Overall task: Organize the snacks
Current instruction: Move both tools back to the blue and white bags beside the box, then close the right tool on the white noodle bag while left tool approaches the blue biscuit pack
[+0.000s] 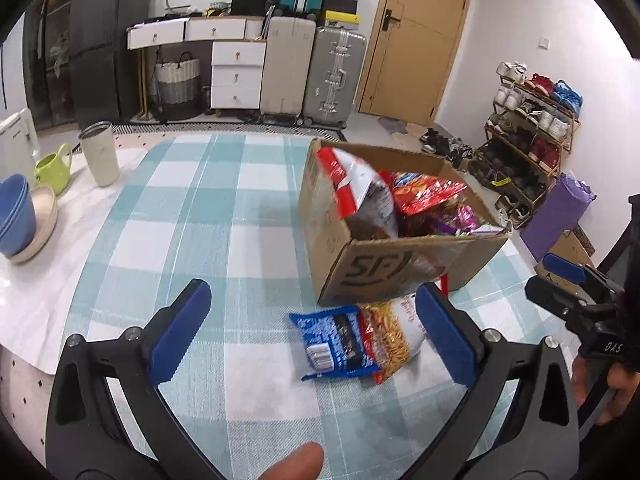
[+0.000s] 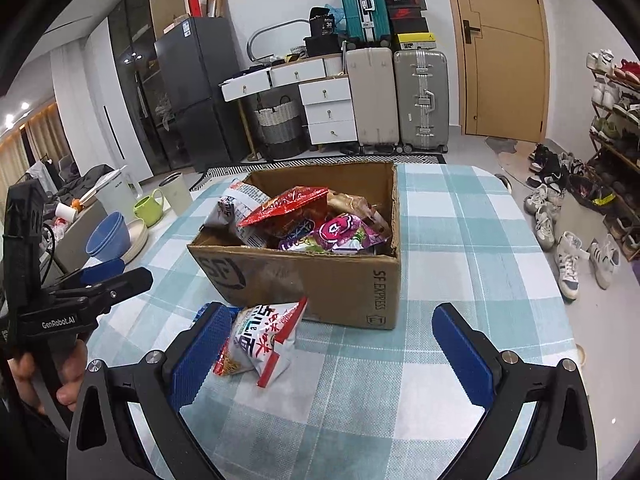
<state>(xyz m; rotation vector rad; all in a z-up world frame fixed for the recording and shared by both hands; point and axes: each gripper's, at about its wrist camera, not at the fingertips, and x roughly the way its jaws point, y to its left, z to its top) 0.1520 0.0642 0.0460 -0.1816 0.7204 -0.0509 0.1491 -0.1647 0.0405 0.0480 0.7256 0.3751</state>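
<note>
A cardboard box (image 1: 372,272) (image 2: 332,284) stands on the checked tablecloth and holds several snack bags, among them a red bag (image 1: 424,194) (image 2: 288,208) and a purple one (image 2: 340,232). In front of the box lie a blue packet (image 1: 338,342) and a white-and-red noodle bag (image 1: 394,334) (image 2: 260,340). My left gripper (image 1: 316,332) is open above the cloth, near these two bags. My right gripper (image 2: 328,352) is open, with the noodle bag by its left finger. Each gripper shows at the edge of the other's view.
At the table's left stand a cream tumbler (image 1: 99,154), a green mug (image 1: 54,170) and stacked blue bowls (image 1: 16,216). Suitcases (image 2: 420,100), drawers and a fridge line the far wall. A shoe rack (image 1: 528,140) stands to the right.
</note>
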